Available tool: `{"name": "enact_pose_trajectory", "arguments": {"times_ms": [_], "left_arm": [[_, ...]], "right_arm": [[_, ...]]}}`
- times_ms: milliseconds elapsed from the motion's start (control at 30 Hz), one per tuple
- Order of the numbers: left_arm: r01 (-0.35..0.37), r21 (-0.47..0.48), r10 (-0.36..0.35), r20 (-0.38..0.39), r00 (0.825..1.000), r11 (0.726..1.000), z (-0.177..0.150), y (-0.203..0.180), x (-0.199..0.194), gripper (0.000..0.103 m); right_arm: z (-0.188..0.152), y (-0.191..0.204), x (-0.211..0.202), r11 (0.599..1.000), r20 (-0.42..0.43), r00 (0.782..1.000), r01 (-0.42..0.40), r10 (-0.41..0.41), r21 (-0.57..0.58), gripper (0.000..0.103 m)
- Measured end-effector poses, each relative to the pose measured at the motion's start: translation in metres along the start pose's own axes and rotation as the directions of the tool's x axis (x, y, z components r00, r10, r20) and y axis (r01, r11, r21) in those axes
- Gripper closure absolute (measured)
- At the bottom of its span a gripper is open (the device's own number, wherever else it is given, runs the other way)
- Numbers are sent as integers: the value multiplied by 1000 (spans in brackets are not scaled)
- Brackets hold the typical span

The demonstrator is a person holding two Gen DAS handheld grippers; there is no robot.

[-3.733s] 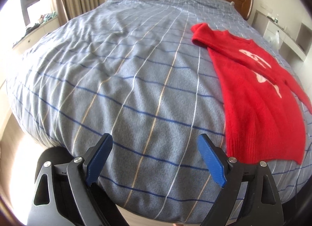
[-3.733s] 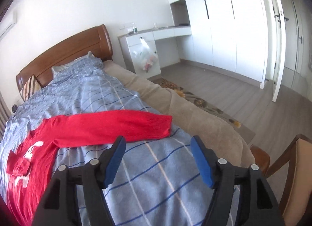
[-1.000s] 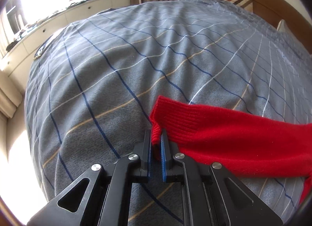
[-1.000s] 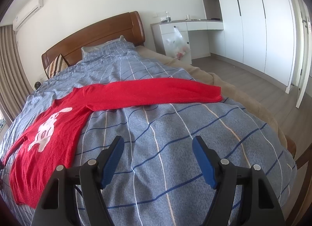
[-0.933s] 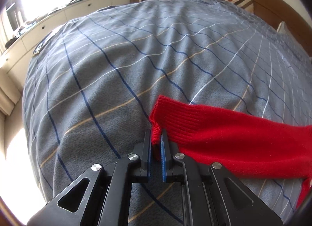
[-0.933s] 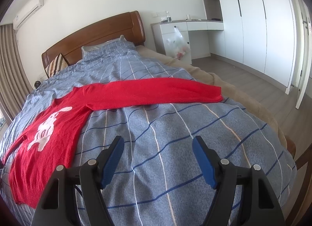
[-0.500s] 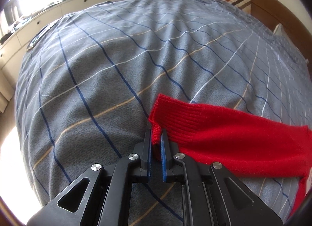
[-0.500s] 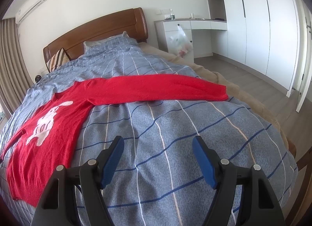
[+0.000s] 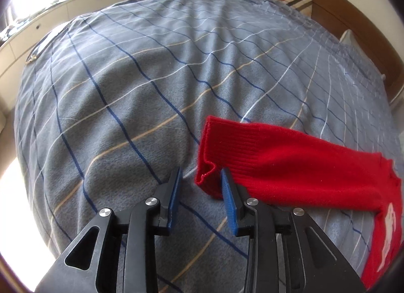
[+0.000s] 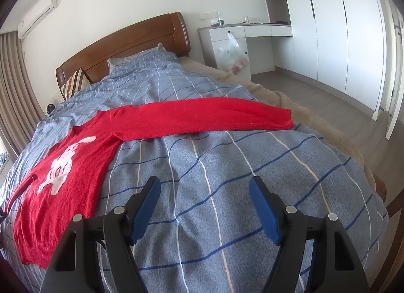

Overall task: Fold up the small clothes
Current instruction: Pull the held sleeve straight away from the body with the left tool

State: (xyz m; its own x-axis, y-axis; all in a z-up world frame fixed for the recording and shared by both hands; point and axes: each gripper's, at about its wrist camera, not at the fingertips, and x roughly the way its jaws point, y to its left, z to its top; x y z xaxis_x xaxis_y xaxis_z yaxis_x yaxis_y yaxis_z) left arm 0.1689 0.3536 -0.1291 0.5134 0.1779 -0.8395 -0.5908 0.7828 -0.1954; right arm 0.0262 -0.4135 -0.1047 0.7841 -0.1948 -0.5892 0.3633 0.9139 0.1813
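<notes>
A red knit sweater point(image 10: 83, 156) with a white cartoon print lies spread flat on the blue checked bed cover point(image 10: 227, 192). One sleeve point(image 10: 202, 118) stretches out to the right. In the left wrist view the other sleeve's ribbed cuff point(image 9: 227, 146) lies on the cover, its corner slightly lifted. My left gripper point(image 9: 200, 179) is open, and the cuff's near corner sits between its jaws. My right gripper point(image 10: 204, 189) is open and empty over bare cover, short of the sleeve.
A wooden headboard point(image 10: 126, 48) with pillows point(image 10: 73, 83) is at the far end. A white desk with a plastic bag point(image 10: 232, 58) and wardrobes point(image 10: 328, 27) stand right of the bed. A window ledge point(image 9: 63, 10) runs along the left side.
My left gripper has opened and let go of the cuff it was pinching half a second ago. The cuff now lies loose on the cover. The right gripper has barely moved.
</notes>
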Motion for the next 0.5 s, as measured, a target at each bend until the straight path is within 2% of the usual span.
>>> {"name": "enact_pose_trajectory", "arguments": {"times_ms": [67,100,200,267,400,433,467,500], "left_arm": [[68,-60,-67,6,998,996,4,12,-14,40],[92,-81,-90,24,996,992,8,18,-20,38],[148,-65,-147,26,989,987,28,19,-23,37],[140,-6,-140,8,990,990,39,8,-17,37],[110,97,-101,-99,990,989,43,-16,13,40],[121,113,-108,-115,987,986,40,-22,20,51],[129,127,-112,-131,985,984,37,-28,26,83],[108,151,-88,-139,986,983,34,-34,31,98]], "right_arm": [[0,-1,1,1000,-4,1000,-1,2,8,31],[0,-2,1,1000,-6,1000,-1,1,10,31],[-1,0,2,1000,-13,1000,3,-3,-1,31],[-1,4,3,1000,-16,1000,6,-6,-16,31],[-3,10,2,999,-8,1000,18,-18,-44,31],[-3,11,1,999,-5,1000,21,-22,-50,31],[-3,12,1,998,-3,1000,24,-25,-54,31],[-3,13,0,998,-3,1000,27,-27,-58,31]]}}
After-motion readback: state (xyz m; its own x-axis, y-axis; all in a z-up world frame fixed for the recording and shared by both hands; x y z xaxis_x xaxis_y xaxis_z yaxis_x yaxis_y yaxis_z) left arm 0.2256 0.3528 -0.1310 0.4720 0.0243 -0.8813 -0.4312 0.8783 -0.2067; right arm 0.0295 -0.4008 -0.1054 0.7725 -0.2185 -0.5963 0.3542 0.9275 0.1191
